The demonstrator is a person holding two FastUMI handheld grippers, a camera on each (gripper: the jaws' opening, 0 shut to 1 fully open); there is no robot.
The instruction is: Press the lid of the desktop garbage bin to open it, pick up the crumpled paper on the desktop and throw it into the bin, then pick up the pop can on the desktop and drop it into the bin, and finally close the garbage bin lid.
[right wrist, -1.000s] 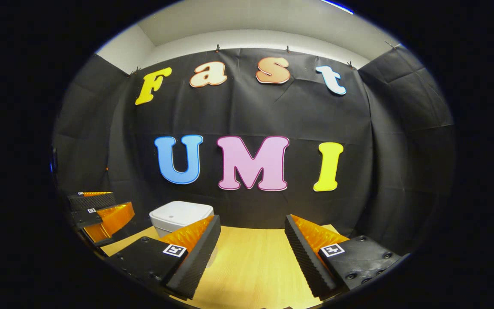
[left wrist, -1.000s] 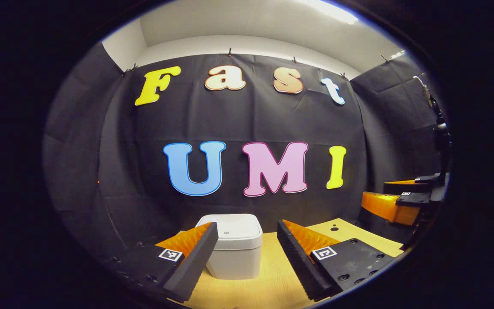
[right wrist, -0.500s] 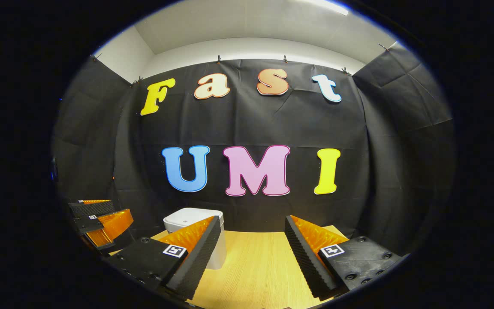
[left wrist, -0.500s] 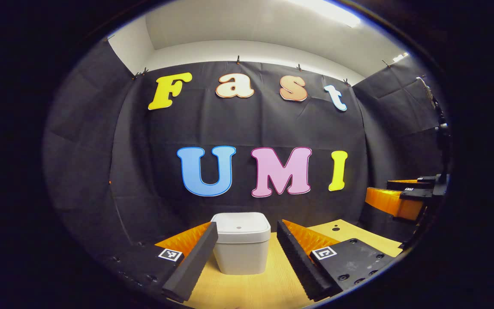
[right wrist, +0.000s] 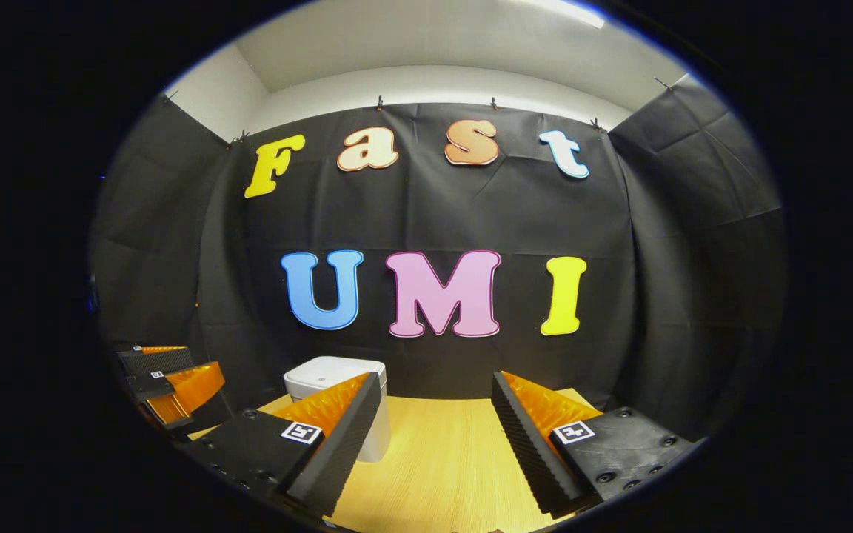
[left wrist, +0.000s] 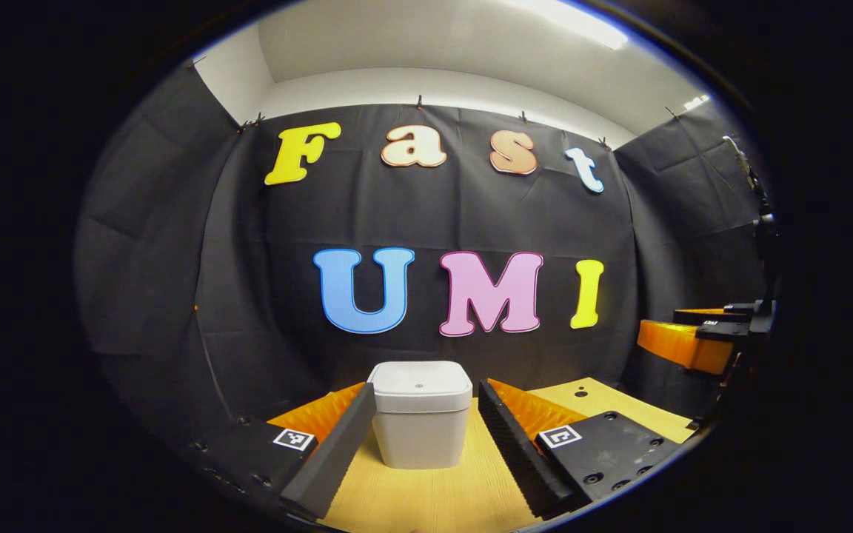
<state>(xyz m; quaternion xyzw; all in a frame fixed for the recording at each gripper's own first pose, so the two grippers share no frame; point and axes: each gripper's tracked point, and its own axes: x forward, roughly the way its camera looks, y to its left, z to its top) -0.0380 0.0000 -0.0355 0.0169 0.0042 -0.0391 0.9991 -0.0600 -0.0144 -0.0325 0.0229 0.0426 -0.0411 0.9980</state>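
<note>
A white square garbage bin (left wrist: 421, 414) with its lid down stands on the wooden desktop (left wrist: 434, 496) near the back wall. In the left gripper view it sits straight ahead, framed between the fingers of my left gripper (left wrist: 426, 403), which is open and short of it. My right gripper (right wrist: 437, 392) is also open, with nothing between its fingers; in the right gripper view the bin (right wrist: 326, 374) shows behind its left finger. The left gripper (right wrist: 171, 381) appears at the far left of the right gripper view, and the right gripper (left wrist: 693, 340) at the far right of the left gripper view.
Black cloth walls close the booth at the back and on both sides. The wooden desktop (right wrist: 441, 466) runs to the back wall, with small dark holes (left wrist: 578, 394) near its right corner.
The left gripper has swung so the bin now sits centred between its fingers instead of behind the left one. The right gripper view has tilted slightly, showing more desktop. Both grippers stayed open.
</note>
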